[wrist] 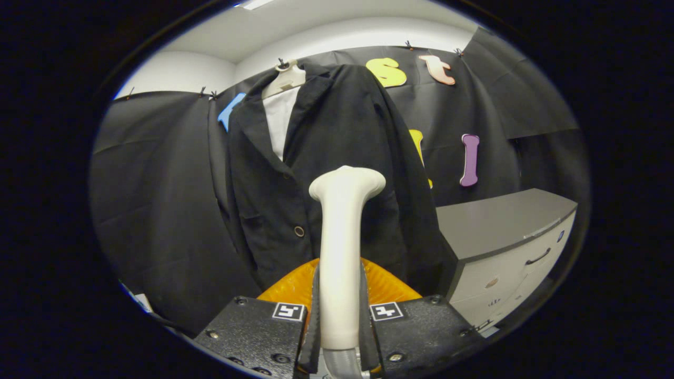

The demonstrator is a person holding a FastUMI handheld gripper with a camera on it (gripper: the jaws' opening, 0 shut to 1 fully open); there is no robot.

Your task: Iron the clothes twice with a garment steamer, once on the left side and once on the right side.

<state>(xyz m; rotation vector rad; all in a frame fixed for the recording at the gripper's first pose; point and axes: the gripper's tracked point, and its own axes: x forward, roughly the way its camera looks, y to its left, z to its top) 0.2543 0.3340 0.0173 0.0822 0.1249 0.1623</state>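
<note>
fingers (339,321) clamped on steamer (341,252) handle (upright, lower centre) | head facing black jacket (326,173) | cabinet (505,247) lower right

The gripper (339,295) has two black blocks with a rough, speckled finish, one (253,331) left of the steamer (342,210) and one (426,326) right of it. Each block carries a square black-and-white marker (288,311) at the corner nearest the steamer, and round screws (240,301) sit at its outer corners. The narrow, ribbed fingers (315,316) rise from between the blocks, one against each side of the steamer's handle. Behind the steamer, above both blocks, a ridged orange shell (289,287) fans out in a rounded wedge.
</note>
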